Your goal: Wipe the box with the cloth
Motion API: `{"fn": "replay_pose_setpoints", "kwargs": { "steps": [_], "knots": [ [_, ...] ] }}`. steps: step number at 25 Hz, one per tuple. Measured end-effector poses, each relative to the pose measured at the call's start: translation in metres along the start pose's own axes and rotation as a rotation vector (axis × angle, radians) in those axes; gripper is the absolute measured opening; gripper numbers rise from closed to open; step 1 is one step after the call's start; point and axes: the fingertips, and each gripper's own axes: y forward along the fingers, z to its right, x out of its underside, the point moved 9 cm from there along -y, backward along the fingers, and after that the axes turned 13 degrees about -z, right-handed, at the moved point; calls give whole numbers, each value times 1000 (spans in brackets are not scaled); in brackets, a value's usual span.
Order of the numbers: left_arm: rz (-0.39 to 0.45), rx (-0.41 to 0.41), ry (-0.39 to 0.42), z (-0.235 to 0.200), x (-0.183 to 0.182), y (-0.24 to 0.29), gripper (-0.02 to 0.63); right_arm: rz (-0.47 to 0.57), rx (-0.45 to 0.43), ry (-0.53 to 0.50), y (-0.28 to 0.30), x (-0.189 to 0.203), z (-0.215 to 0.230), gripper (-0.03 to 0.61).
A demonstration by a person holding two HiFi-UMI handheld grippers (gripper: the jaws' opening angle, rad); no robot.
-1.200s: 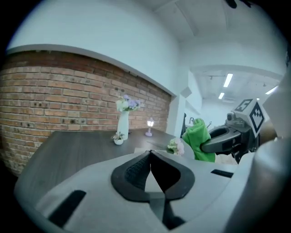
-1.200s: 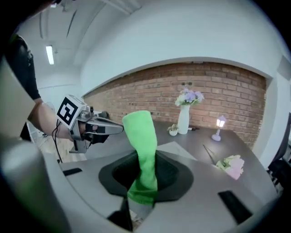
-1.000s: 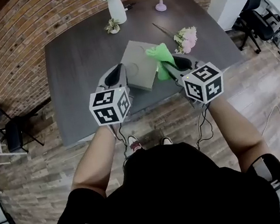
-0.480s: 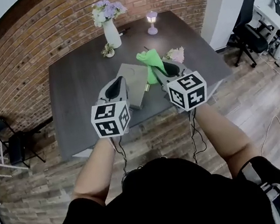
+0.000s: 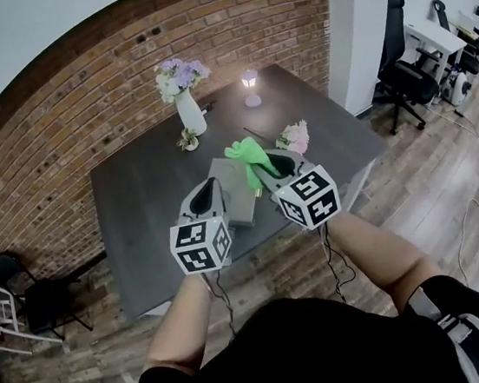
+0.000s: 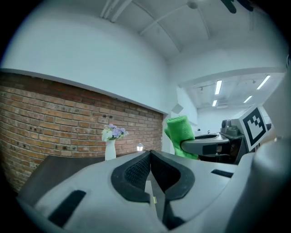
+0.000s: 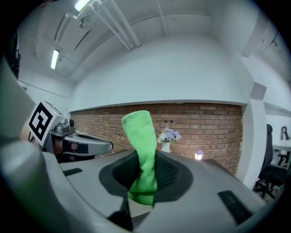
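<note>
A flat grey box lies on the dark table, partly hidden behind both grippers. My right gripper is shut on a bright green cloth, which sticks up from its jaws above the box's right side. The cloth also shows in the left gripper view, to the right. My left gripper is shut with nothing in it, held over the box's left edge. Both grippers are raised and look level at the brick wall, so neither gripper view shows the box.
A white vase of purple flowers, a small lit lamp and a little posy stand at the table's far side. A pink bouquet lies right of the box. Office chairs stand at the right, a black chair at the left.
Both grippers have lifted and tilted up away from the box, the right one carrying the cloth with it. The head view has swung up to show more wall and room.
</note>
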Motion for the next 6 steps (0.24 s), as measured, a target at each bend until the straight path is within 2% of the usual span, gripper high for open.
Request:
{"fn": "replay_pose_setpoints", "kwargs": {
  "steps": [6],
  "knots": [
    [14, -5, -1, -18, -3, -16, 9, 23, 5, -21, 5, -11, -24, 80]
  ]
}}
